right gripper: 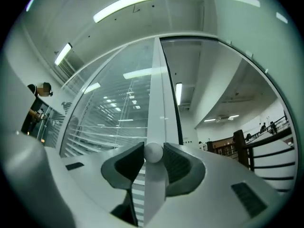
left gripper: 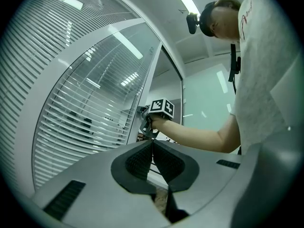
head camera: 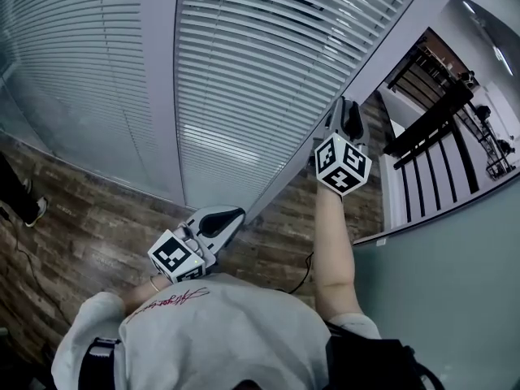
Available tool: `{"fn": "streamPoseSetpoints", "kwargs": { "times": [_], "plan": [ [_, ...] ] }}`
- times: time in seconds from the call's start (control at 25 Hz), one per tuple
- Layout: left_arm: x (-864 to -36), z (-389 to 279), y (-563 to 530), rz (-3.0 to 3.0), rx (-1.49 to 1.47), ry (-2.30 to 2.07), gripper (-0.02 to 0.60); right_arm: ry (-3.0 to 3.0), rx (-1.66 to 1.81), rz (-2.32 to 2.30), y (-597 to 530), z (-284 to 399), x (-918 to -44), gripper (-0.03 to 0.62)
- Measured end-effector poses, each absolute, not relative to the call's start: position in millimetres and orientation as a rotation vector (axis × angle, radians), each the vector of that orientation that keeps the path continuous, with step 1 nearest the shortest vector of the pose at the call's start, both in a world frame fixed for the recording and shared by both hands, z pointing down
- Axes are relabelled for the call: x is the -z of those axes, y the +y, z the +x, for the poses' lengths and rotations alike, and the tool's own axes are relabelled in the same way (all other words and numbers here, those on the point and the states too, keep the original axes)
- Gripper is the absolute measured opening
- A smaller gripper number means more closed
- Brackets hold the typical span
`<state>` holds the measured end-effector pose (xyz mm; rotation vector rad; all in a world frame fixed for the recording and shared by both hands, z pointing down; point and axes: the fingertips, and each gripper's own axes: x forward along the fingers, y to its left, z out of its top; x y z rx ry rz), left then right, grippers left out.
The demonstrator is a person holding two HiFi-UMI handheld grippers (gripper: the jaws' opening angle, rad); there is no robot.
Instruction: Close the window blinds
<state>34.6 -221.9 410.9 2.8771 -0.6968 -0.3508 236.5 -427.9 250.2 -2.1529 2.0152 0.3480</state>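
White slatted window blinds (head camera: 260, 71) hang behind glass ahead, with gaps showing between the slats (right gripper: 109, 132). My right gripper (head camera: 341, 108) is raised beside the white window frame post (head camera: 382, 47). It is shut on the round white end of the blind's tilt wand (right gripper: 153, 152), and a pad touches the wand on each side. The left gripper view shows that gripper (left gripper: 146, 123) up against the frame. My left gripper (head camera: 237, 214) hangs lower by my chest. Its jaws (left gripper: 152, 144) are shut and I see nothing between them.
A wide white mullion (head camera: 162, 80) splits the blinds into two panels. A black stair railing (head camera: 431, 128) stands to the right beyond the glass. Below lies wood-plank floor (head camera: 81, 218), with another person's shoe (head camera: 31, 205) at the left edge. A pale green wall (head camera: 455, 299) runs along the right.
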Motion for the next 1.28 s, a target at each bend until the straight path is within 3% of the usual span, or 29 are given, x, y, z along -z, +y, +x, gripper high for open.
{"fn": "streamPoseSetpoints", "kwargs": {
  "times": [0.24,0.6,1.28],
  "plan": [
    [-416.3,32.1,-225.8,2.891,0.355,-0.715,0.018,2.119,-1.068,-2.379,-428.7,224.5,-252.3,0.133],
    [-416.2,41.3,-217.3,2.861,0.33,-0.652,0.018,2.349,-1.779,-2.369,-428.7,218.3,-256.2,0.132],
    [-413.8,42.0,-212.0,2.869,0.323,-0.629,0.018,2.181,-3.252,-1.825,-430.0,213.4,-272.7,0.132]
  ]
}}
